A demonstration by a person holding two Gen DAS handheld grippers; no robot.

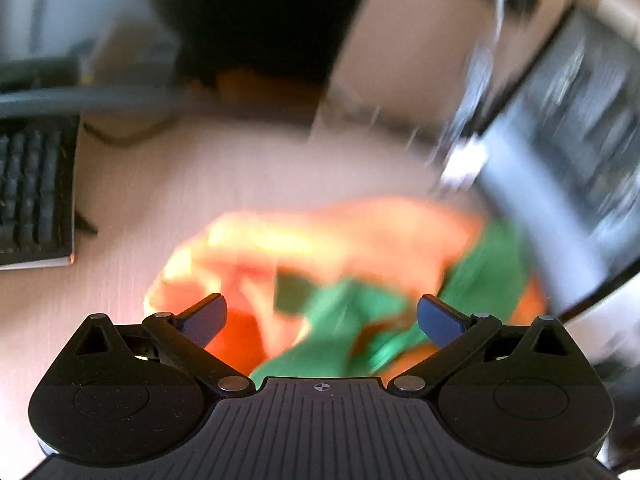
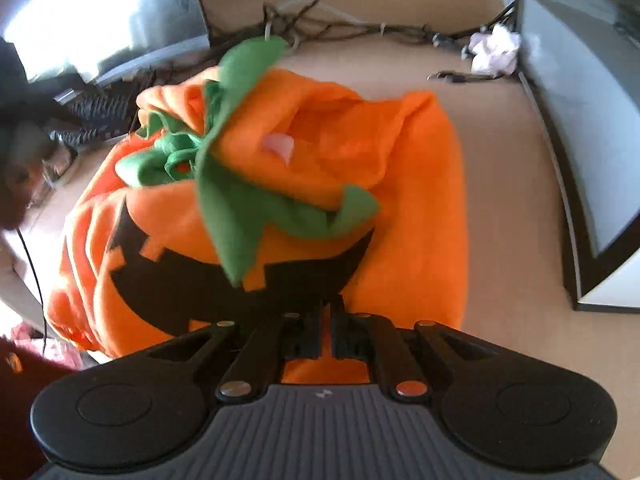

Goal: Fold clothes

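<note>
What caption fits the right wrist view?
Right gripper shut on the orange fleece pumpkin costume with its green felt collar.

A black keyboard lies left on the beige desk; tangled cables run along the back — a monitor stands right.

1. The crumpled orange fleece pumpkin costume lies on the pale wooden bench.
2. The black keyboard sits left of it.
3. A dark-framed monitor stands at its right.

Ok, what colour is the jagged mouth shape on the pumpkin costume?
Black, on the orange pumpkin costume; clearest in the right wrist view.
</note>
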